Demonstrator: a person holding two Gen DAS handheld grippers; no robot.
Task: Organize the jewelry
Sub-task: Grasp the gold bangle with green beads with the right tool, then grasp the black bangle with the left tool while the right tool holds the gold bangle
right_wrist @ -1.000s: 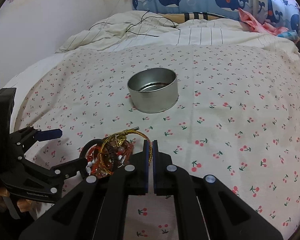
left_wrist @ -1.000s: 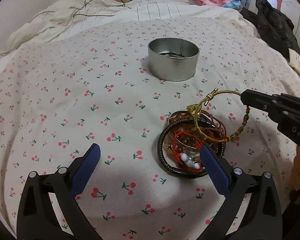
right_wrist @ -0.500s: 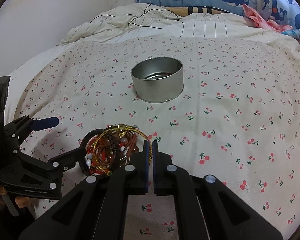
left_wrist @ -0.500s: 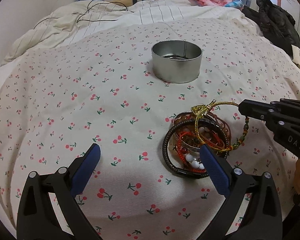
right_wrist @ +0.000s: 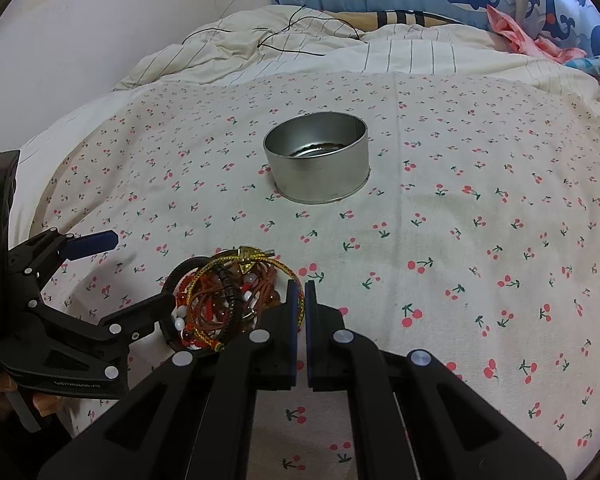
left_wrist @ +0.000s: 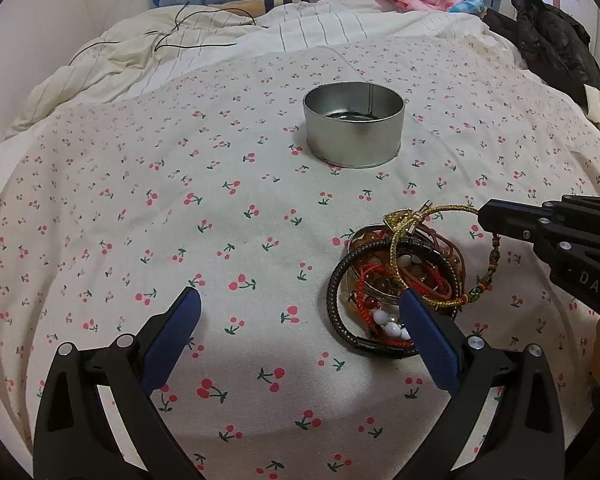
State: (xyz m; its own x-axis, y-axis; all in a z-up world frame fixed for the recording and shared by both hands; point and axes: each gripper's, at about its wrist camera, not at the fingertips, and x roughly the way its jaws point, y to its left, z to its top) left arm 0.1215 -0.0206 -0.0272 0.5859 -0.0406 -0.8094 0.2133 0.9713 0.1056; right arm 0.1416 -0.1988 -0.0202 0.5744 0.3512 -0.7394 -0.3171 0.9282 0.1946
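A pile of bracelets (left_wrist: 380,280) lies on the cherry-print sheet: a black braided one, red cords, white and amber beads. My right gripper (left_wrist: 485,219) is shut on a gold cord bracelet (left_wrist: 448,210), which leans tilted over the pile. In the right wrist view the gold cord bracelet (right_wrist: 208,270) runs between the closed pads of the right gripper (right_wrist: 300,294), with the pile (right_wrist: 220,304) just left of it. My left gripper (left_wrist: 300,316) stands open, and its right finger (left_wrist: 428,340) overlaps the pile's near edge. A round metal tin (left_wrist: 354,124) stands farther back.
The tin (right_wrist: 318,156) is open-topped with something dark at its bottom. A rumpled striped quilt (left_wrist: 220,48) with a black cable lies behind. Dark clothing (left_wrist: 548,40) is heaped at the far right. The left gripper (right_wrist: 128,272) is at the left of the right wrist view.
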